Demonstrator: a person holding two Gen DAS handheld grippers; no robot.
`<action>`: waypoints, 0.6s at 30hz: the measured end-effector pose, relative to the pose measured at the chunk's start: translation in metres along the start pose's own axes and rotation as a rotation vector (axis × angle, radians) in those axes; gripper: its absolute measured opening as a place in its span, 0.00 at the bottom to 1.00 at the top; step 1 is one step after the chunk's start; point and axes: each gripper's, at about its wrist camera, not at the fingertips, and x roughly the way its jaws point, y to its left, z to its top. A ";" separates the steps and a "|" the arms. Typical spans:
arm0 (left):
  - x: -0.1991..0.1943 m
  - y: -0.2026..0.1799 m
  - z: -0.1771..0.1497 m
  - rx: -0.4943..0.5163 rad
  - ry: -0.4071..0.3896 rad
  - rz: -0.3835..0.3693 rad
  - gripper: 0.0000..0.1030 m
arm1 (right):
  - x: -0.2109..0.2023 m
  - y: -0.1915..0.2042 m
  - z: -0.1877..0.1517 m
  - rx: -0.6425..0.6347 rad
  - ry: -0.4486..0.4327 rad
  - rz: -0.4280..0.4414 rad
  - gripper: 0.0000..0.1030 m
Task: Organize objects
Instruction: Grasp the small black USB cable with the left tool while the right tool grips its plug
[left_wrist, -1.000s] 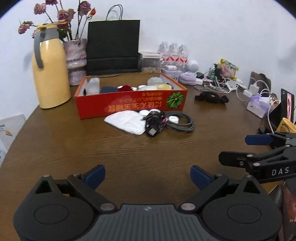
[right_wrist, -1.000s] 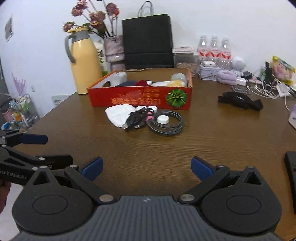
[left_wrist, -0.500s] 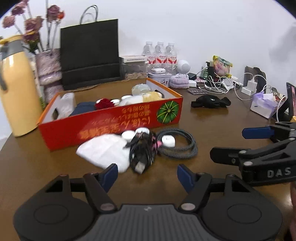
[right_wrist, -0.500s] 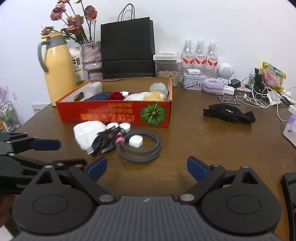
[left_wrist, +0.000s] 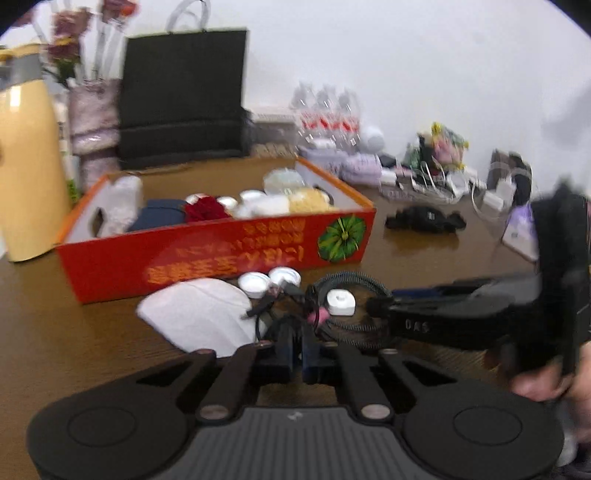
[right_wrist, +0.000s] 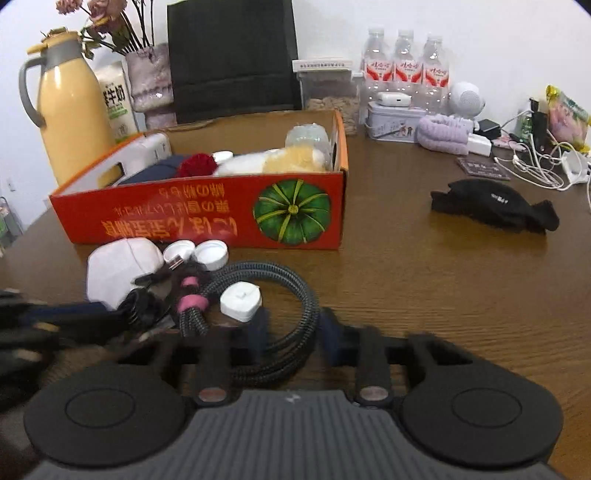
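Both tools are closing in on the clutter just before the red box (right_wrist: 207, 218). The right tool (right_wrist: 291, 332), its jaws just narrowing, is straddling the coiled cable (right_wrist: 280, 291) on the counter (right_wrist: 461, 295); whether it's pinching yet, I can't tell. The left tool (left_wrist: 295, 350) is clenched just short of the black cord bundle (left_wrist: 284, 314), and only the right view is showing that loop between the pads.

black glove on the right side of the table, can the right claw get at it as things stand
Probably not right away. The right claw has just been closing around the coiled cable, so it is busy. The glove itself lies alone on bare table, with nothing blocking the way.
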 end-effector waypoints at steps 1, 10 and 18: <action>-0.011 0.004 -0.003 -0.019 -0.009 -0.009 0.00 | -0.005 0.002 -0.003 -0.015 -0.004 -0.006 0.14; -0.055 0.036 -0.042 -0.139 0.068 0.054 0.07 | -0.073 -0.004 -0.046 0.006 0.003 0.038 0.11; -0.045 0.011 -0.041 0.009 0.033 0.025 0.53 | -0.101 0.003 -0.041 0.020 -0.095 0.058 0.49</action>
